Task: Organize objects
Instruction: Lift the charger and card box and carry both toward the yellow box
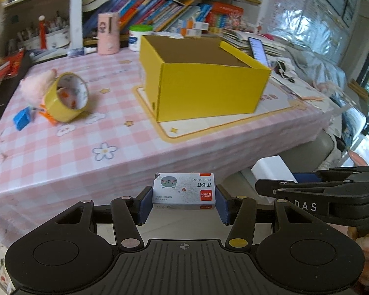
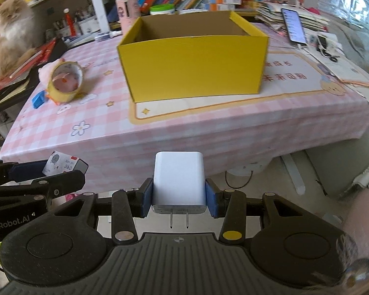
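My left gripper (image 1: 184, 202) is shut on a small staple box (image 1: 183, 191), held in front of the table's near edge. My right gripper (image 2: 179, 200) is shut on a white charger plug (image 2: 179, 180), prongs pointing back toward the camera. In the right wrist view the staple box (image 2: 64, 166) and the left gripper's fingers (image 2: 27, 170) show at the lower left. An open yellow cardboard box (image 1: 204, 83) (image 2: 192, 61) stands on a mat on the pink checked table (image 1: 61, 152) (image 2: 98, 132), beyond both grippers. Its inside looks empty as far as I can see.
A roll of yellow tape (image 1: 67, 97) (image 2: 65, 83), a pink plush toy (image 1: 37, 87), a blue clip (image 1: 22, 119) and an orange piece lie on the table's left. Books, a pink cup (image 1: 108, 33) and a jar line the back. A phone (image 2: 294, 25) rests at right. A cat (image 2: 9, 34) sits at left.
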